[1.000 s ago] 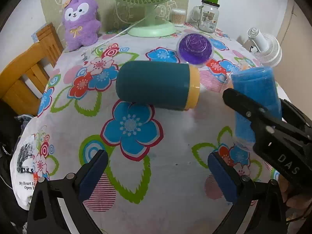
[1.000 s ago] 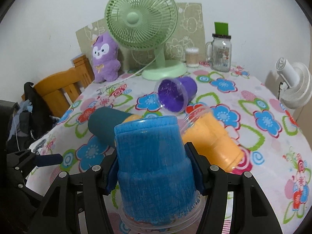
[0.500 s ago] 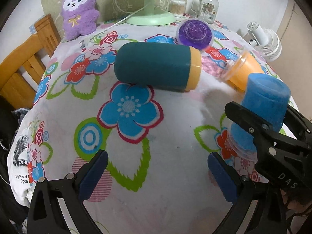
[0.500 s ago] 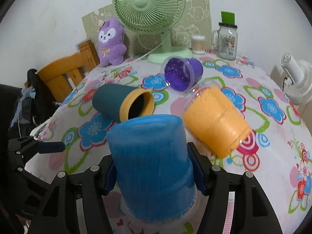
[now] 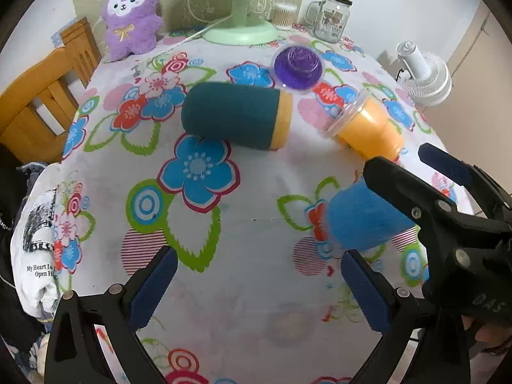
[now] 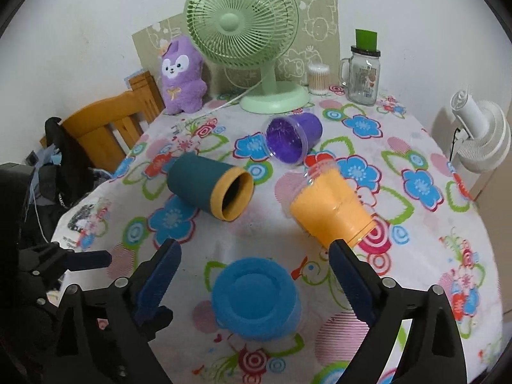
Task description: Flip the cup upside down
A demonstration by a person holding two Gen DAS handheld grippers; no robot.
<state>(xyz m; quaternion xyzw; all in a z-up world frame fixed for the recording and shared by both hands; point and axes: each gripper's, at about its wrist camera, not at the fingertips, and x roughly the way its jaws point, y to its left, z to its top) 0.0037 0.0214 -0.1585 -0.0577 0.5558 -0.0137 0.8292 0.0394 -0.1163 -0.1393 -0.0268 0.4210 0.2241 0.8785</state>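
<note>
Blue cup (image 6: 256,297), fuzzy-surfaced with a stepped profile, stands upside down, flat base uppermost, on the floral tablecloth (image 6: 416,240), near an orange cup (image 6: 332,214) lying on its side.

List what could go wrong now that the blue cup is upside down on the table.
1. The right gripper is open but its fingers flank the blue cup closely; pulling back crookedly might tip it.
2. The orange cup lies on its side just beyond the right finger and could be nudged into rolling.
3. The teal cup also lies loose nearby and might roll if bumped.
</note>
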